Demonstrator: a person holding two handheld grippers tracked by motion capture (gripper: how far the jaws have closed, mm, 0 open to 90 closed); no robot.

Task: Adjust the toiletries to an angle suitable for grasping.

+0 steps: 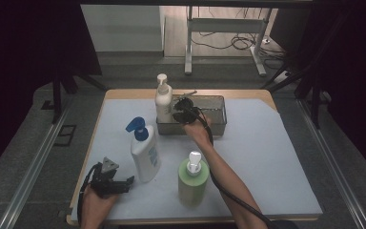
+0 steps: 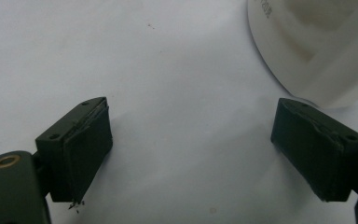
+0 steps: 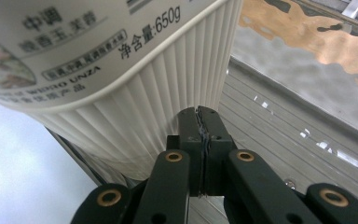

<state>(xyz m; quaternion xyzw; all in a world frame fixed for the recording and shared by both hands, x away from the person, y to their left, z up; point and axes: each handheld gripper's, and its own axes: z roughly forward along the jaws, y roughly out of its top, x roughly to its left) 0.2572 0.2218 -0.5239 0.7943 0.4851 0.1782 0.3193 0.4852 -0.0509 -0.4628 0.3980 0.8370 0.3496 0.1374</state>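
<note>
A cream ribbed pump bottle [image 1: 163, 101] [image 3: 121, 70] stands at the left end of a metal basket [image 1: 217, 117], seemingly inside it. My right gripper [image 1: 183, 110] [image 3: 200, 126] is shut with nothing between its jaws, and its tips rest against the bottle's lower ribbed side. At the front left my left gripper [image 1: 127, 183] [image 2: 191, 135] lies low over the mat, open and holding nothing. Just beyond its right jaw is the base of a white bottle with a blue pump [image 1: 145, 153] [image 2: 317, 46].
A green bottle with a white pump [image 1: 193, 179] stands front centre, close to the right forearm. The basket floor [image 3: 289, 126] is bare metal to the right of the cream bottle. A pale mat [image 1: 267, 157] covers the table, with open room at the right.
</note>
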